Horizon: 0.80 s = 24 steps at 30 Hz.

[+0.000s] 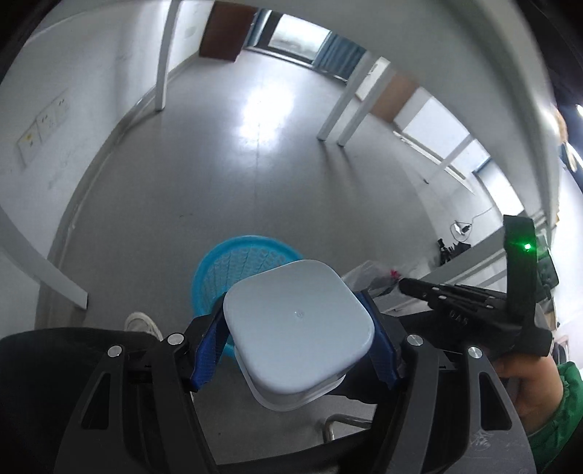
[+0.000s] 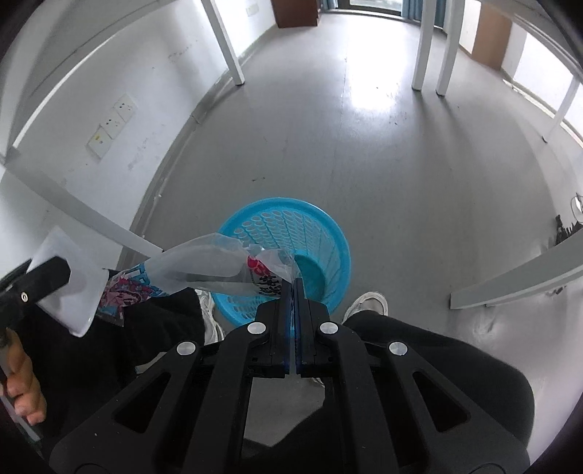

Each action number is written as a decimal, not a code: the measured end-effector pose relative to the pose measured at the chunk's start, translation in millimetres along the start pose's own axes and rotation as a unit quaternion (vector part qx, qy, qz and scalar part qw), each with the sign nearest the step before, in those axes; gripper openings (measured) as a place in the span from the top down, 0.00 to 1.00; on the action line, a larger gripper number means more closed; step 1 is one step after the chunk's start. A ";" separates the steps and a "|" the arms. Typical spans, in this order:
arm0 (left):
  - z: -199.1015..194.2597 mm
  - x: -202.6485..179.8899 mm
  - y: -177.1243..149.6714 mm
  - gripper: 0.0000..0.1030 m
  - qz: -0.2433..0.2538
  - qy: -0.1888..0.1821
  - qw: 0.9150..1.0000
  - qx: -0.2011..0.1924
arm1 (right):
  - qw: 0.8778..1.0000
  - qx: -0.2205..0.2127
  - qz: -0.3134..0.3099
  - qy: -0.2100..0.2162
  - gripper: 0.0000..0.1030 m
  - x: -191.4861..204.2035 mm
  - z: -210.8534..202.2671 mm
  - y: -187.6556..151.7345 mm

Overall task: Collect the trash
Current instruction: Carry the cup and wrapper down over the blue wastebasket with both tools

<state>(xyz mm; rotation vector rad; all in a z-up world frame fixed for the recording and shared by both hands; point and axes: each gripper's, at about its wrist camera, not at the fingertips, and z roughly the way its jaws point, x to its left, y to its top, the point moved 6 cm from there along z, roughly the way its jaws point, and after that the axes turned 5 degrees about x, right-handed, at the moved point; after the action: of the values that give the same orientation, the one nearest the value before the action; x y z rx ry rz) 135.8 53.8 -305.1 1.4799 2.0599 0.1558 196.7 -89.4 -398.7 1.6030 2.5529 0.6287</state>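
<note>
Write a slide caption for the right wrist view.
Right tongs pinch a clear plastic wrapper above the blue basket.

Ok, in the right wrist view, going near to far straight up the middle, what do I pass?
Right tongs, shut on the clear plastic wrapper → blue mesh wastebasket on the floor → bare grey floor → white table legs → brown cabinet at the far wall.

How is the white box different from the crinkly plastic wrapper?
The white box is stiff, plain and square; the plastic wrapper is floppy, see-through and printed. The left gripper holds the box with wide jaws; the right gripper pinches the wrapper shut. Both hang above the blue basket.
</note>
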 end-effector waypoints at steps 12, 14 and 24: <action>51.9 2.9 25.3 0.35 0.013 0.022 0.999 0.019 | 0.998 0.048 0.012 -0.028 0.99 4.9 57.0 25.8; 60.4 6.8 30.7 0.35 0.007 0.024 0.999 0.023 | 0.998 0.057 0.009 -0.034 0.99 7.2 69.4 30.4; 117.3 26.1 49.8 0.35 -0.038 0.030 0.997 0.059 | 0.991 0.113 0.015 -0.063 0.99 -0.3 126.0 41.0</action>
<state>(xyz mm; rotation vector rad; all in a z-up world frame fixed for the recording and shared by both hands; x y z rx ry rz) 233.0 67.9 -390.4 1.4789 2.2037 0.0482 264.9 -35.8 -498.8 1.6872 2.5881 0.2360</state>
